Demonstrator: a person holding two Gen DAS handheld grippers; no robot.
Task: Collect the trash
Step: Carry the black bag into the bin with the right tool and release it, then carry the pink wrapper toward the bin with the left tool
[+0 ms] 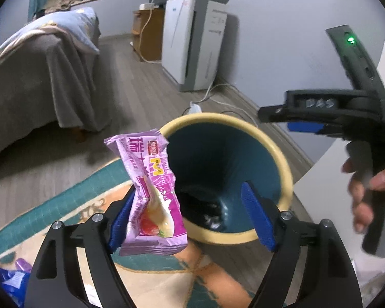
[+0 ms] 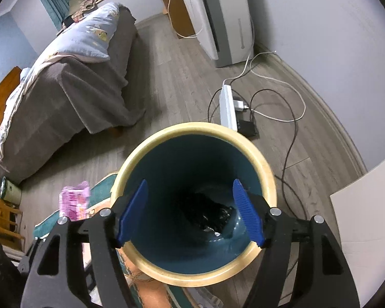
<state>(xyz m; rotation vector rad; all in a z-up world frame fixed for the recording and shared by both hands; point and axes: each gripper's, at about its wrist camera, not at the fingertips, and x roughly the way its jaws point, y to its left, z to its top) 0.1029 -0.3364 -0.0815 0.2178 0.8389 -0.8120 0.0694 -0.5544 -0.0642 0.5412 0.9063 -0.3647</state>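
Observation:
A pink-purple snack wrapper [image 1: 151, 195] hangs crumpled against the left blue pad of my left gripper [image 1: 190, 192]. The jaws stand wide apart and the right pad is clear of the wrapper. Just behind is the teal bin with a cream rim [image 1: 218, 119], dark trash [image 1: 208, 210] at its bottom. My right gripper [image 2: 190, 183] is open over the bin's mouth [image 2: 192, 128] with nothing between its pads. In the right wrist view the wrapper [image 2: 74, 202] shows left of the bin. A hand [image 1: 367, 192] holds the right gripper [image 1: 302, 127] at the right of the left wrist view.
The bin stands at the edge of a patterned teal and orange rug [image 1: 71, 205]. A grey-covered bed [image 2: 64, 97] is to the left, and a white appliance [image 2: 218, 18], a power strip [image 2: 228, 107] and loose cables behind. A white panel [image 2: 367, 218] is on the right. Blue packaging [image 1: 10, 282] lies lower left.

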